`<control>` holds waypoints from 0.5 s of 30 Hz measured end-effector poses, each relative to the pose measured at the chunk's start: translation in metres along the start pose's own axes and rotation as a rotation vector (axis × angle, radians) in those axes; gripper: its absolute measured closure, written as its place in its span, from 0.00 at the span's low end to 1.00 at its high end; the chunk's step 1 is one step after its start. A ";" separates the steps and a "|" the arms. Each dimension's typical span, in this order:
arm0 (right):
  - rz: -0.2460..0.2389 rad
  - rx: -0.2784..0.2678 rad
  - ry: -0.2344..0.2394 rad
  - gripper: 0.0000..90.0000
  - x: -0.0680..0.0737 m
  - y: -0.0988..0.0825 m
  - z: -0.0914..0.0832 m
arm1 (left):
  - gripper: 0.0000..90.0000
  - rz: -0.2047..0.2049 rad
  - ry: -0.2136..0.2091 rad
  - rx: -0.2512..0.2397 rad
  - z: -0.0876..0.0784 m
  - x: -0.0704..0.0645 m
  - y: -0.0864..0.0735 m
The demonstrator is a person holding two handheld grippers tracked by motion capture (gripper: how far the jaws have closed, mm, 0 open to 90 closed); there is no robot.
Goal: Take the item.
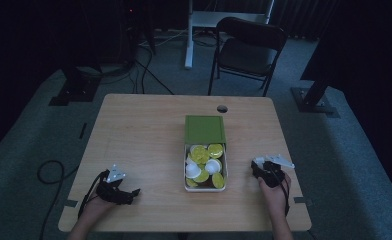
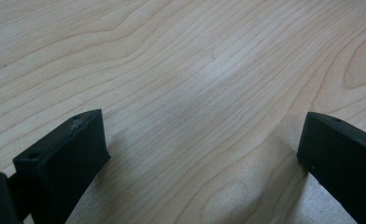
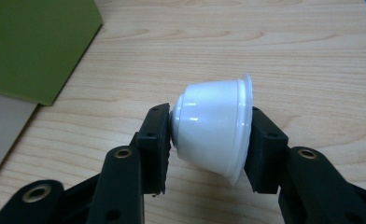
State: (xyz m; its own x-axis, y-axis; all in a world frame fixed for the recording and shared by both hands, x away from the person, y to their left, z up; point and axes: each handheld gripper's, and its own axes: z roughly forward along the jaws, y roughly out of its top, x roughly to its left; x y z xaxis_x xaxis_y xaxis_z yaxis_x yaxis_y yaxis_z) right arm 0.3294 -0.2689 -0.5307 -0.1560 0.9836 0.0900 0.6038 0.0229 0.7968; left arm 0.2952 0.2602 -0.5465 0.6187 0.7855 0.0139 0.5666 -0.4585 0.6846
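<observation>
Item: small white glossy plastic capsule cup (image 3: pixel 214 133), tapered, with a thin flared rim at its wide end. Lies on its side, clamped between the fingers (image 3: pixel 155 140) of the right gripper (image 3: pixel 209 144); narrow base against one finger, rim against the other, above the light wooden tabletop (image 3: pixel 274 56). Green lid (image 3: pixel 31 46) of the open box of yellow and white capsules (image 1: pixel 205 167) lies beyond the fingers. Left gripper (image 2: pixel 197 154): fingers (image 2: pixel 69 158) spread wide, nothing between them, bare tabletop under them.

lab | wooden table (image 1: pixel 144 130) | folding chair (image 1: pixel 248 47) | floor cables (image 1: pixel 51 172)
</observation>
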 end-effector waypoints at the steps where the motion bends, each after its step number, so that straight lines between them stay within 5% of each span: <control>1: -0.002 0.002 -0.003 0.62 0.000 -0.001 0.000 | 0.02 0.000 0.000 0.000 0.000 0.000 0.000; 15: -0.019 0.030 -0.009 0.61 0.000 -0.004 0.006 | 0.02 0.000 0.000 0.000 0.000 0.000 0.000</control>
State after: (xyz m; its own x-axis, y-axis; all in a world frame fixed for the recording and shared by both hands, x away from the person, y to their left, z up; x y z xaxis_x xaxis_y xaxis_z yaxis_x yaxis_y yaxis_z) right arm 0.3314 -0.2680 -0.5377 -0.1611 0.9845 0.0696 0.6237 0.0469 0.7803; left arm 0.2952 0.2602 -0.5465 0.6188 0.7854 0.0139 0.5666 -0.4585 0.6846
